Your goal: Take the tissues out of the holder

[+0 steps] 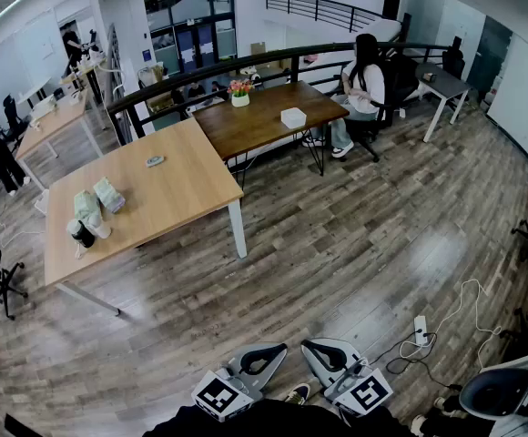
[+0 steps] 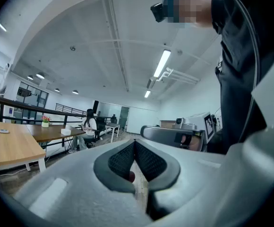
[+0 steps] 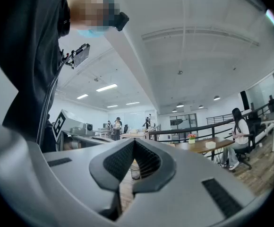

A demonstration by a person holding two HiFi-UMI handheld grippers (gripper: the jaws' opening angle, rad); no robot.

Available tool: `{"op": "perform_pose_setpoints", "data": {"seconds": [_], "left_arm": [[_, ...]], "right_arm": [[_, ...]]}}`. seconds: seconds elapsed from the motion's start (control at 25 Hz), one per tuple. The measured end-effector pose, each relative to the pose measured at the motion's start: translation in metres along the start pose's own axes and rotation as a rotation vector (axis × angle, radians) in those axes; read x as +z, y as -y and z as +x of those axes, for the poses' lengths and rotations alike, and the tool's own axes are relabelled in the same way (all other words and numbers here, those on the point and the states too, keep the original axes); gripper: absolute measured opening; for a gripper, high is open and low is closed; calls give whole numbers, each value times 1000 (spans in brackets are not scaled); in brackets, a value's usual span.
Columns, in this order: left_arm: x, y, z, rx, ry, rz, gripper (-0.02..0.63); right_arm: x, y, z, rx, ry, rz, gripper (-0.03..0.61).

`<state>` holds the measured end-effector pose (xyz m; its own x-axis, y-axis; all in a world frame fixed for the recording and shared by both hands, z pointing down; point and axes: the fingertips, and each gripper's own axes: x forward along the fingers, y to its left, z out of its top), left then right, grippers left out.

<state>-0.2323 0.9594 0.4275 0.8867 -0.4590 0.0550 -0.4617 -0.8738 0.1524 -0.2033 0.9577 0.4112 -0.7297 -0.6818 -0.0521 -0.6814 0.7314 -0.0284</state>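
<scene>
Well apart from the task's things, a person stands on the plank floor (image 1: 337, 244) with the left tongs (image 1: 280, 347) and the right tongs (image 1: 306, 343) held level, low against the body and side by side. Each gripper view shows its own tongs drawn together: the ribbed pads meet at the tip and grip nothing.

Across the room, the tissues (image 1: 109, 194) lie as pale bundles near the left end of the light wooden bench (image 1: 182, 185). Just beside them, toward the bench's near edge, stands a small dark-and-white holder (image 1: 82, 233); at this range it is too small to tell whether any tissue is in it. A small flat object (image 1: 156, 160) rests alone farther along the same bench, well clear of the bundles.

Behind it, a dark wooden bench (image 1: 255, 121) carries a flower pot (image 1: 239, 92) at its far edge and a white box (image 1: 293, 116) nearer the middle. A seated person (image 1: 364, 80) sits at that bench's far right end, back to a curved black railing (image 1: 200, 69). On the floor to the right of the tongs, a white power strip (image 1: 420, 329) lies among loose cables.
</scene>
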Motion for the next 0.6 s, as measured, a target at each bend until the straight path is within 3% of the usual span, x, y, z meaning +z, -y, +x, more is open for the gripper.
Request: {"op": "perform_pose_setpoints", "data": {"seconds": [0.6], "left_arm": [[2,46,34,20,3,52,-5]], "right_arm": [[14,19,-55,5,52,0,2]]}}
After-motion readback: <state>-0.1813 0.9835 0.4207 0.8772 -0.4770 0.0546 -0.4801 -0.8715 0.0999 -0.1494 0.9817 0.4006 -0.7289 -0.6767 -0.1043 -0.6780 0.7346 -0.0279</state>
